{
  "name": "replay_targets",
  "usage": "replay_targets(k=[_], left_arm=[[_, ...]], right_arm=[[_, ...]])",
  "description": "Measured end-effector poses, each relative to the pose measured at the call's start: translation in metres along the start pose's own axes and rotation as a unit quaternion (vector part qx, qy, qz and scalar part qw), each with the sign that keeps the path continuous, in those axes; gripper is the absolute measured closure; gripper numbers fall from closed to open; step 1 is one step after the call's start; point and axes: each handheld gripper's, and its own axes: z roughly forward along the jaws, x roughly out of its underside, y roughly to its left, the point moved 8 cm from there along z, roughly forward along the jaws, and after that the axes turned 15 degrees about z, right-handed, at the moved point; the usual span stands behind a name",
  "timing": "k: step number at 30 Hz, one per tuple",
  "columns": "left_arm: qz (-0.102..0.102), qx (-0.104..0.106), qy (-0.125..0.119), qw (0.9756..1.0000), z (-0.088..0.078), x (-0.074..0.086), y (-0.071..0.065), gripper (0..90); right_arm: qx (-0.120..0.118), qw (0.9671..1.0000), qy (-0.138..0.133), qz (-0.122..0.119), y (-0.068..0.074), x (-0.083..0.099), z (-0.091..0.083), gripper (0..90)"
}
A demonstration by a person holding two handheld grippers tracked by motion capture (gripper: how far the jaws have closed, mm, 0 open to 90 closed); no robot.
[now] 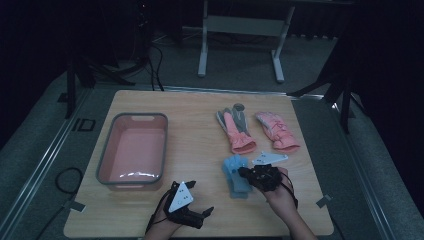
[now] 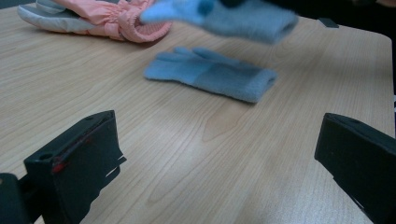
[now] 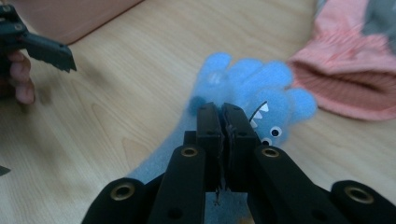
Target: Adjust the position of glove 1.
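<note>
Right gripper (image 3: 223, 114) lifts blue glove (image 3: 252, 88), fingers seemingly pointing away

High view: fixed above near edge, looking forward and down over whole tabletop (image 1: 200, 107). Left gripper view: low, close to wood, facing blue glove (image 2: 210, 74). Right gripper view: very close, steep. All three share blue glove, pink glove (image 3: 355, 79).

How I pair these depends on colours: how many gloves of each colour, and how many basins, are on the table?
Blue gloves: 2
Pink gloves: 2
Pink basin: 1
Total: 5
</note>
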Motion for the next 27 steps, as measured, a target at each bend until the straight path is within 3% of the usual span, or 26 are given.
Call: replay_targets(k=[17,27], left_arm=[[0.001,0.001,0.000,1.0000,0.000,0.000,0.000,0.2],[-0.004,0.001,0.002,1.0000,0.000,0.000,0.000,0.2]], right_arm=[[0.010,0.9991,0.041,-0.002,-0.009,0.024,0.034,86.2],[-0.002,0.9987,0.050,0.008,-0.012,0.031,0.038,80.2]])
